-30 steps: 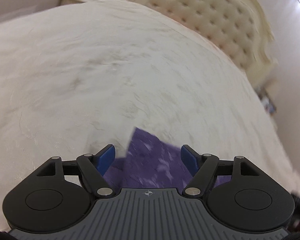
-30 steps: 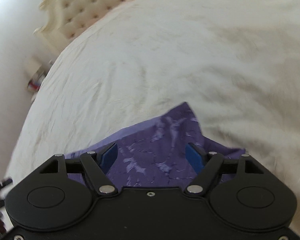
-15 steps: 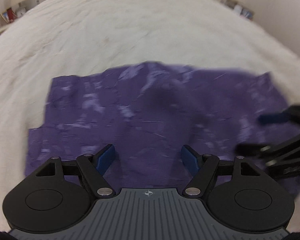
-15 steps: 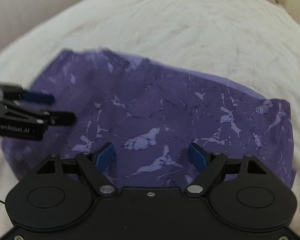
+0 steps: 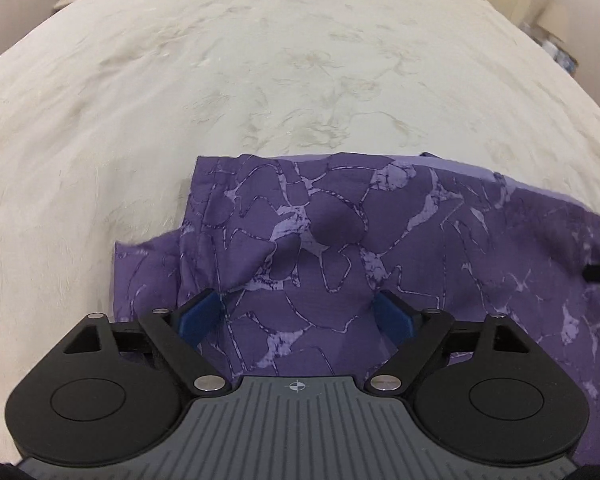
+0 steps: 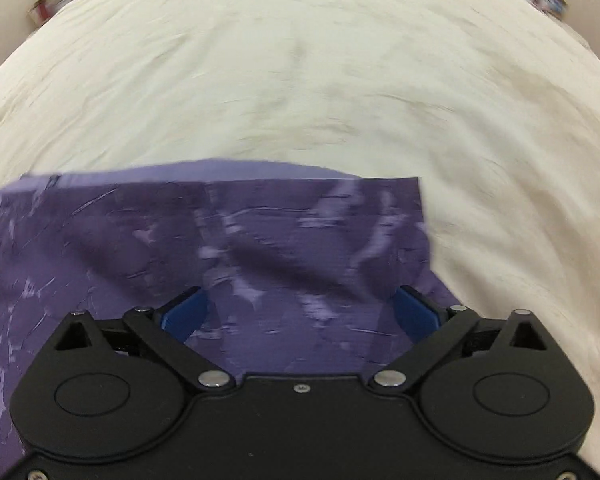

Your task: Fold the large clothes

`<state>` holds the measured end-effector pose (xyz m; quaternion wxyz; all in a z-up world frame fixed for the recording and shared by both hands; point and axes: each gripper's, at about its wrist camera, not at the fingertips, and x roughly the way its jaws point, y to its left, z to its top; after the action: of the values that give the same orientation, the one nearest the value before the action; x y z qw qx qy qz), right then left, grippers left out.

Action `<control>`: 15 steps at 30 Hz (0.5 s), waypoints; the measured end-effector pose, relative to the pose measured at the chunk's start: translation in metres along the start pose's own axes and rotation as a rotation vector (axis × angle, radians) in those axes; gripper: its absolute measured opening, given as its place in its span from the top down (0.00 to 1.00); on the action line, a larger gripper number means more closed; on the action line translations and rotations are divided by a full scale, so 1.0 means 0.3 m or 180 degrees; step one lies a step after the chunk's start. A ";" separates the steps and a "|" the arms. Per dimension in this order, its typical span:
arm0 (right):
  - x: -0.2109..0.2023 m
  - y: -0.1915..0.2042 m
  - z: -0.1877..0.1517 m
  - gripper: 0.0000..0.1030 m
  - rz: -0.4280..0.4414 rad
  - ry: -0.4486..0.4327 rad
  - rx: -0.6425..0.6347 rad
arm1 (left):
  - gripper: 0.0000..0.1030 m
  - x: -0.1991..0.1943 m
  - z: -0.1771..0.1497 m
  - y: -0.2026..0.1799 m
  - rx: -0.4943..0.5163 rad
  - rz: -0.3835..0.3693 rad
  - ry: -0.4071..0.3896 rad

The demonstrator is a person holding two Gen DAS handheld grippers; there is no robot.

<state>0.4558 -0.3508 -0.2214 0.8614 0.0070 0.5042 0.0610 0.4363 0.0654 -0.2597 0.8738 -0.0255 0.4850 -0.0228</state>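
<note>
Both grippers poised over the garment's near edge

The purple marble-print fabric garment (image 5: 340,240) lies folded at the near edge of the cream quilted bedspread (image 5: 260,60), long axis left-right; left gripper (image 5: 296,314) over its left end, right gripper (image 6: 300,312) over its right end, both spread wide, holding nothing.

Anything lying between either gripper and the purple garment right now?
Nothing visible. The left gripper and right gripper both sit open directly over the purple garment, which lies on the cream bedspread with no other item on it.
</note>
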 end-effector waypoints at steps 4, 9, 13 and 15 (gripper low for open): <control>-0.069 -0.023 -0.006 0.04 0.0122 -0.0123 0.0011 | 0.17 -0.037 0.014 0.011 0.0032 -0.0052 0.0012; -0.220 -0.092 -0.094 0.01 0.0378 -0.0287 0.0411 | 0.16 -0.154 -0.030 0.024 -0.0100 -0.0194 -0.0070; -0.311 -0.111 -0.194 0.01 0.0374 -0.0231 0.0536 | 0.01 -0.237 -0.083 0.015 -0.0184 -0.0284 -0.0042; -0.345 -0.131 -0.249 0.01 0.0363 -0.0153 0.0612 | 0.00 -0.275 -0.111 0.006 -0.0226 -0.0329 -0.0047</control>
<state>0.3445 -0.4052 -0.1712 0.8638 0.1198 0.4856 0.0611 0.3646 0.0717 -0.2077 0.8736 -0.0816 0.4771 -0.0505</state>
